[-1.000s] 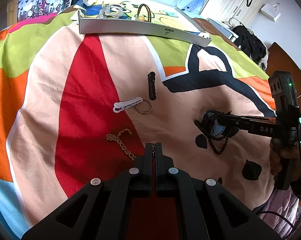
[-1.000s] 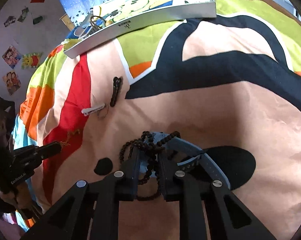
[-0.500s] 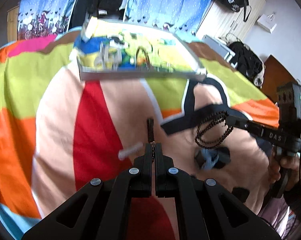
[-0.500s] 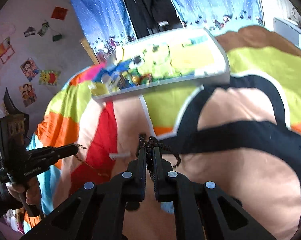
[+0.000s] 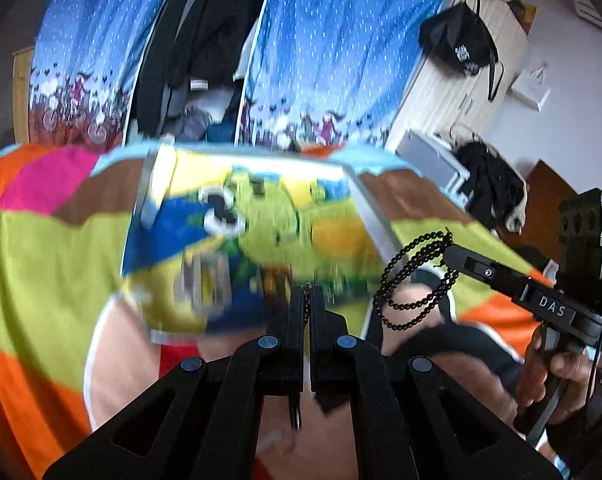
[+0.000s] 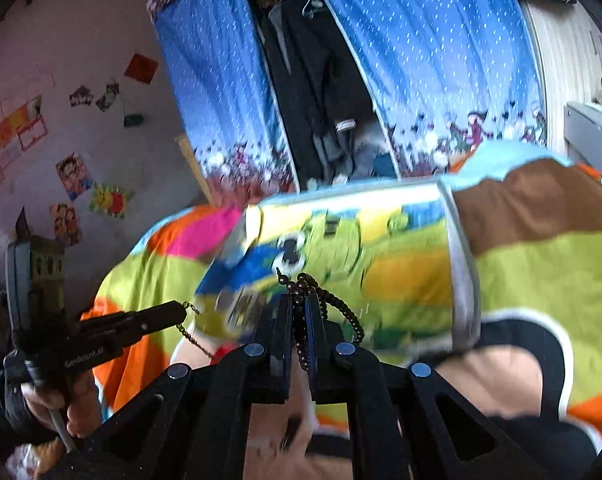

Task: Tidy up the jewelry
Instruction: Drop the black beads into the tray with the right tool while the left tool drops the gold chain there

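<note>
Transport step: left gripper (image 5: 307, 294), jaws closed on a gold chain (image 6: 193, 334), and right gripper (image 6: 299, 304), jaws clamped on a dark bead necklace (image 5: 415, 280), both aloft near the cartoon-printed tray's (image 5: 375, 232) front edge; next, lowering and releasing inside it

A bed covered by a bright patchwork bedspread (image 5: 41, 248) in orange, lime, pink, brown and black carries a shallow silver-rimmed tray (image 5: 375, 224) with a cartoon print, lying toward the bedspread's far edge.
</note>
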